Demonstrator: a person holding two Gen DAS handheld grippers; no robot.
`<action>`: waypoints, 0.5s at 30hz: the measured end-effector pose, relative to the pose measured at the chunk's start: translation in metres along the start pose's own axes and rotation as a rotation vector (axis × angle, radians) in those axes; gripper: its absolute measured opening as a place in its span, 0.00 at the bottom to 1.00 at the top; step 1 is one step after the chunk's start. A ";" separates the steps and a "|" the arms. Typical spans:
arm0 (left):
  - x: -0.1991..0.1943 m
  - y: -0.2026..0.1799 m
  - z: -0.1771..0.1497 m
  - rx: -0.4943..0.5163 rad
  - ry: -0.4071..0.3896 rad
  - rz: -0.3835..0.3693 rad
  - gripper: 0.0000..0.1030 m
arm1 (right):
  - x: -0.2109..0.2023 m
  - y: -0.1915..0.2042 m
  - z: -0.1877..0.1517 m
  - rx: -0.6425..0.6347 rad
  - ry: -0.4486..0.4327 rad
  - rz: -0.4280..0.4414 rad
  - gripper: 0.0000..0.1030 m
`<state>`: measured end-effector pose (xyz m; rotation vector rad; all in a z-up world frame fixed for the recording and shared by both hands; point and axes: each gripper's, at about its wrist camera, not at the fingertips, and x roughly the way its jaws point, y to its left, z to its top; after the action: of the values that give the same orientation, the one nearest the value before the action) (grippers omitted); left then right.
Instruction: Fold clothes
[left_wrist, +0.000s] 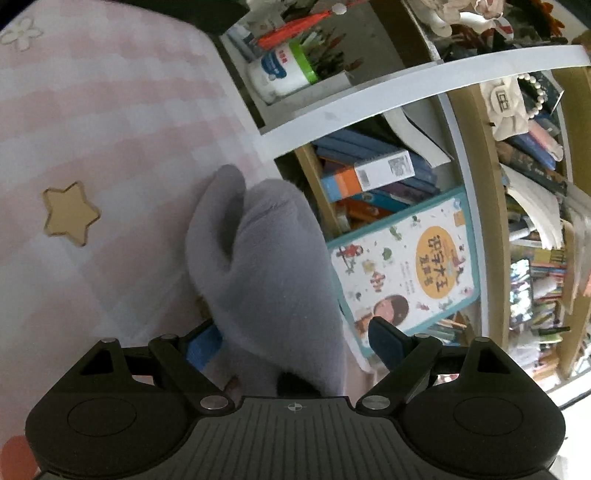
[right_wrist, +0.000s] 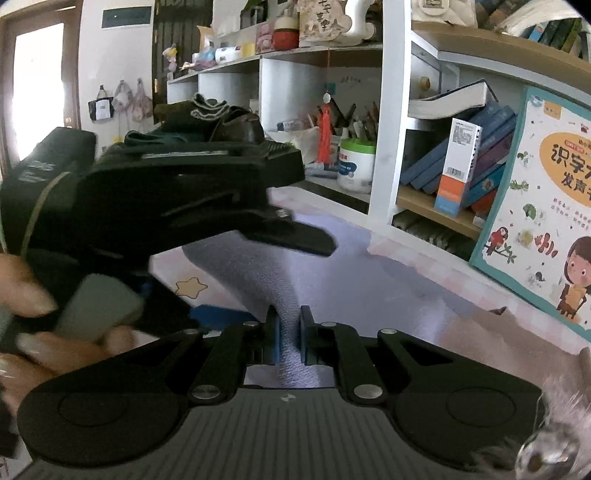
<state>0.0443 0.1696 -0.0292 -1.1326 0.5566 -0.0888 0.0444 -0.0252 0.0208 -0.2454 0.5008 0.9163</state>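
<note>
Bookshelf (left_wrist: 373, 99) beside grey sock (left_wrist: 258, 266), picture book (left_wrist: 406, 266) leaning

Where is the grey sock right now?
The grey sock lies on the pink checked sheet beside the bookshelf; in the right wrist view the right hand-held gripper pinches it.

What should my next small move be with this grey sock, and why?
Probably close the left claw on the grey sock. Its pads stand wide apart on either side of the fabric, gripping nothing, while the right claw is already pinched on the sock's other end. With both ends held, you could likely lift and fold it over the pink checked mat.
</note>
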 end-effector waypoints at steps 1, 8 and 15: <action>0.003 -0.001 0.000 0.006 -0.010 0.009 0.86 | -0.001 -0.003 -0.001 0.016 0.005 0.010 0.10; 0.008 0.000 -0.004 0.061 -0.044 0.048 0.85 | -0.037 -0.032 -0.019 0.119 0.005 0.003 0.40; 0.010 -0.007 -0.012 0.123 -0.074 0.091 0.82 | -0.077 -0.086 -0.050 0.254 0.003 -0.197 0.43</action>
<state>0.0491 0.1529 -0.0301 -0.9856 0.5288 -0.0024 0.0594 -0.1497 0.0162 -0.0634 0.5797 0.6534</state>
